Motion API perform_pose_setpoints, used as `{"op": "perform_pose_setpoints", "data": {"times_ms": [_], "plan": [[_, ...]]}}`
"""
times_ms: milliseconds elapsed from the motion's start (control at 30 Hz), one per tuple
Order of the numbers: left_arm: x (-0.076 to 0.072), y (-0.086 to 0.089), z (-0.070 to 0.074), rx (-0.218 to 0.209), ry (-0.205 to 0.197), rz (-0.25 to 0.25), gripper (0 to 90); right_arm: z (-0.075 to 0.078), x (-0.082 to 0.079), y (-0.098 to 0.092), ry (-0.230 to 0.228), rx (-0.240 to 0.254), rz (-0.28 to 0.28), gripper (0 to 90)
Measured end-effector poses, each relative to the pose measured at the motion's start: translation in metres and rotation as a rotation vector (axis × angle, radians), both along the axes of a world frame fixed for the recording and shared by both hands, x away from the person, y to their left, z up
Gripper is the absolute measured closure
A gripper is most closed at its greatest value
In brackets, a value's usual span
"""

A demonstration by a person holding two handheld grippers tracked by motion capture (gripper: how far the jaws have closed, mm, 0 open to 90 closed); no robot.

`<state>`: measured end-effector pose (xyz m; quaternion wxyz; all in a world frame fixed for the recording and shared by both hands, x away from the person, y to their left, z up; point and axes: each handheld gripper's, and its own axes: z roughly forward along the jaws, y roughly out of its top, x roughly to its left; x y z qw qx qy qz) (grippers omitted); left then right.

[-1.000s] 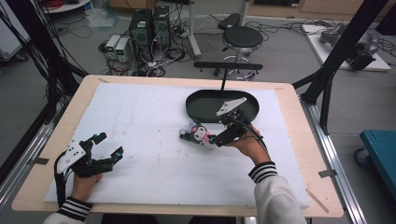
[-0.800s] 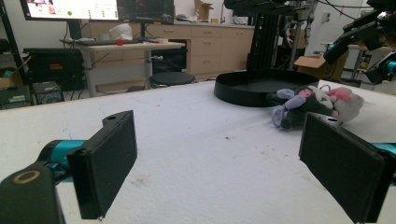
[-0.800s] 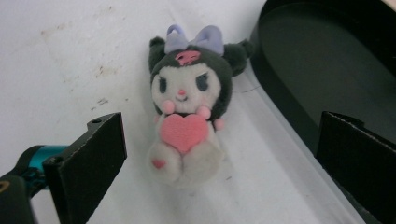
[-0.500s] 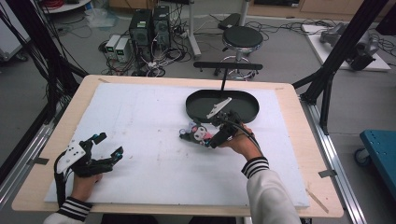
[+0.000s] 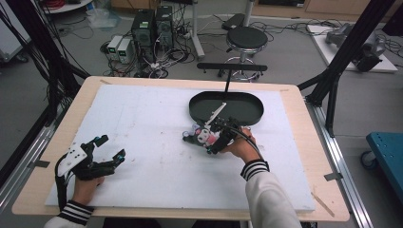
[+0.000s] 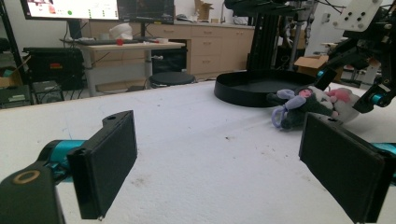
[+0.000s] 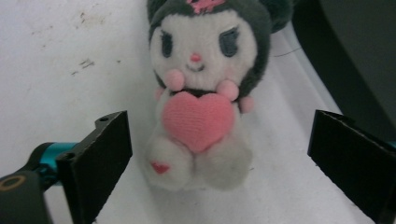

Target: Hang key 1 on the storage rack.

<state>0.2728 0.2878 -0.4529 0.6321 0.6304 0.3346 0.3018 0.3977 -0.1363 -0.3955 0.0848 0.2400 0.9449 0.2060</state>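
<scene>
A small plush toy [image 5: 197, 136], dark-hooded with a white face and a pink heart [image 7: 198, 119], lies on the white board just in front of a black oval tray [image 5: 242, 107]. My right gripper [image 5: 212, 138] is lowered over it. In the right gripper view the plush [image 7: 201, 93] sits between the jaws of the right gripper [image 7: 224, 163]; they have just been closing a little but stand wide of it on both sides without touching. My left gripper [image 5: 110, 147] rests open near the board's front left corner, with nothing between its pads [image 6: 107, 163].
The white foam board [image 5: 142, 118] covers most of the wooden table. A black T-shaped stand [image 5: 231, 67] rises behind the tray, with a stool [image 5: 247, 38] on the floor beyond. In the left gripper view the tray [image 6: 252, 88] and plush [image 6: 303, 105] lie far ahead to the right.
My right gripper has moved left and down from the tray's near edge to straddle the plush. The left gripper has stayed put.
</scene>
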Motion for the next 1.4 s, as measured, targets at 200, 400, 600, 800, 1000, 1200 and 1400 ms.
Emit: {"op": "perform_pose_setpoints", "data": {"times_ms": [200, 400, 600, 800, 1000, 1200, 1400], "plan": [[0.000, 0.000, 0.000, 0.000, 0.000, 0.000, 11.8, -0.002, 0.000, 0.002, 0.014, -0.014, 0.013, 17.0], [0.000, 0.000, 0.000, 0.001, -0.001, 0.000, 11.8, -0.005, 0.000, 0.005, 0.034, -0.025, 0.015, 18.0], [0.000, 0.000, 0.000, -0.001, 0.001, 0.000, 11.8, -0.007, 0.001, 0.008, 0.050, -0.036, 0.024, 25.0], [0.000, 0.000, 0.000, -0.001, 0.001, 0.000, 11.8, -0.008, 0.006, 0.009, 0.071, -0.058, 0.013, 46.6], [0.000, 0.000, 0.000, -0.001, 0.001, -0.001, 11.8, -0.007, 0.005, 0.010, 0.065, -0.072, 0.013, 52.8], [0.000, 0.000, 0.000, -0.001, 0.001, 0.000, 11.8, -0.005, 0.004, 0.010, 0.054, -0.070, 0.011, 53.6], [0.000, 0.000, 0.000, -0.001, 0.001, 0.000, 11.8, -0.003, 0.005, 0.006, 0.066, -0.038, -0.009, 54.0]]}}
